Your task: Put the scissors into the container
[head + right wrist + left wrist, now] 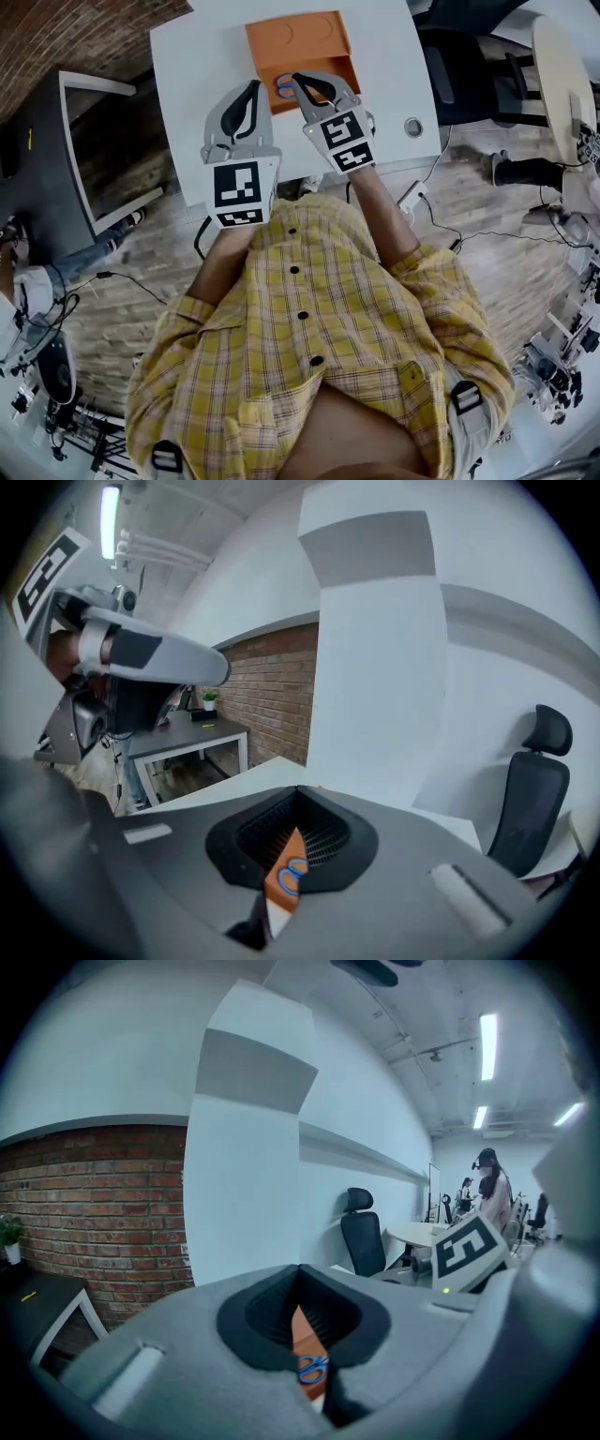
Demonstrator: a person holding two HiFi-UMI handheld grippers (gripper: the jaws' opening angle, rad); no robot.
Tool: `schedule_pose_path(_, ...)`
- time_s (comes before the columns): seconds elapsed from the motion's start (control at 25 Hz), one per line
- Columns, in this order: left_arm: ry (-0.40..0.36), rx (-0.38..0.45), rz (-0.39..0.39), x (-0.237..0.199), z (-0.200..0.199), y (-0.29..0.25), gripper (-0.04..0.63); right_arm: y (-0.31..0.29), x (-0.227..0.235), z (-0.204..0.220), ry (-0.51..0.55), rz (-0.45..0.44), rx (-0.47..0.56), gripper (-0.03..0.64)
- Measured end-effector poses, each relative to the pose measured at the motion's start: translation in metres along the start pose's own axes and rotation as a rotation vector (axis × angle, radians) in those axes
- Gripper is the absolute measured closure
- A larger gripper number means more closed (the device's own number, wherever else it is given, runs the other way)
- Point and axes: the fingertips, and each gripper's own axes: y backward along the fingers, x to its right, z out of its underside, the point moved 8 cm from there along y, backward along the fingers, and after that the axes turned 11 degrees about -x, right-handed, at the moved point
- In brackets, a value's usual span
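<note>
- The scissors show only as two small blue handle loops; the blades are hidden.
- They lie against the orange of the container, at its 6 o'clock edge. Whether they rest fully inside it is unclear.
- The container sits on the white table, at 12 o'clock in the head view.
- The left gripper hangs at 9 o'clock of the scissors. Its fingers are pressed together at the tips, with nothing pinched.
- The right gripper hangs at 3 o'clock of the scissors. Its fingers are likewise pressed together and hold nothing.
- In each gripper view a thin slit below the meeting tips shows a sliver of orange with the blue loops on it, well beyond the fingers.
</note>
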Motion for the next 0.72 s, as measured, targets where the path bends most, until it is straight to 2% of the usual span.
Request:
schedule_pose_path(0.32, -0.004, 0.013, 0.010, 0.002, -0.002, 0.003, 0.594, 0.022, 0.008, -0.008, -0.186, -0.011, 0.100, 0.611)
schedule_pose_path(0.72, -0.011, 0.033, 0.021, 0.005, -0.009, 0.004, 0.594, 0.052, 0.005, -0.022, -0.245, 0.039, 0.197, 0.611)
